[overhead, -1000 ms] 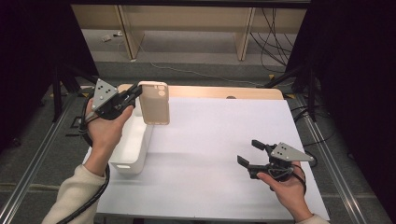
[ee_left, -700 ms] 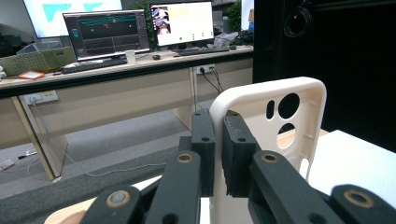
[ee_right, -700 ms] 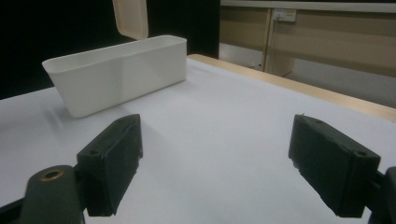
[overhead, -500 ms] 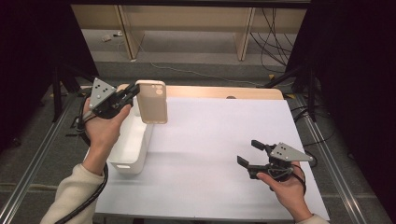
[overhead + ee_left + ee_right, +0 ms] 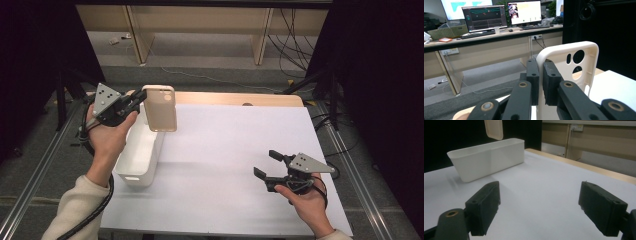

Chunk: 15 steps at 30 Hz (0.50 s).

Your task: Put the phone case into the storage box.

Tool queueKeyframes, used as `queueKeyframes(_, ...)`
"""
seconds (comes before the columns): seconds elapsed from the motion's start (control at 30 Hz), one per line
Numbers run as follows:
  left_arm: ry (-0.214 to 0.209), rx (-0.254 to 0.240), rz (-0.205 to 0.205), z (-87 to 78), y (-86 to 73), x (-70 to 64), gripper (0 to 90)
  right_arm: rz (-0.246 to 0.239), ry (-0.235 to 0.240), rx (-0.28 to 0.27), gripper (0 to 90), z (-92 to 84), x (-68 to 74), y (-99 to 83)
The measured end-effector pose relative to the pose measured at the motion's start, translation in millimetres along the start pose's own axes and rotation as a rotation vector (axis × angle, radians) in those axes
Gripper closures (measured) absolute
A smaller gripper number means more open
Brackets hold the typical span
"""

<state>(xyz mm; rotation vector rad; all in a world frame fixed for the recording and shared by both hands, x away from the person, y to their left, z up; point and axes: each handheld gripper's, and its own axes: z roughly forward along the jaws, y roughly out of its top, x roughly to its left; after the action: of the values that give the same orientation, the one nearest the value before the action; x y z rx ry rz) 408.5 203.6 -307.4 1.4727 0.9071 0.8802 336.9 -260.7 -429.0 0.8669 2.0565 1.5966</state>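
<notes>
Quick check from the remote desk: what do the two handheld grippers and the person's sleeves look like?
Both the left gripper and right gripper are black, two-jawed, with blocky pads on arms pinned by brass-coloured rivets. Each carries a grey three-cornered plate dotted with small holes, and a black cable trails from it. The person's sleeves are cream-coloured knit.

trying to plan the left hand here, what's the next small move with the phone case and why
Probably lower the left tongs toward the white bin and release there. They are shut on the edge of the beige phone case, which hangs in the air above the bin's far end, near its inner edge. The right tongs sit open and apart over the white table.
</notes>
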Motion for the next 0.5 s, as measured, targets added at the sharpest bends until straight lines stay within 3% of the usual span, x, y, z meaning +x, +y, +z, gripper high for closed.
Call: queueKeyframes(0.5, 0.022, -0.011, -0.005, -0.9, 0.0, 7.1, 84.2, -0.006, -0.002, 0.004, 18.8, -0.2, -0.1, 0.0)
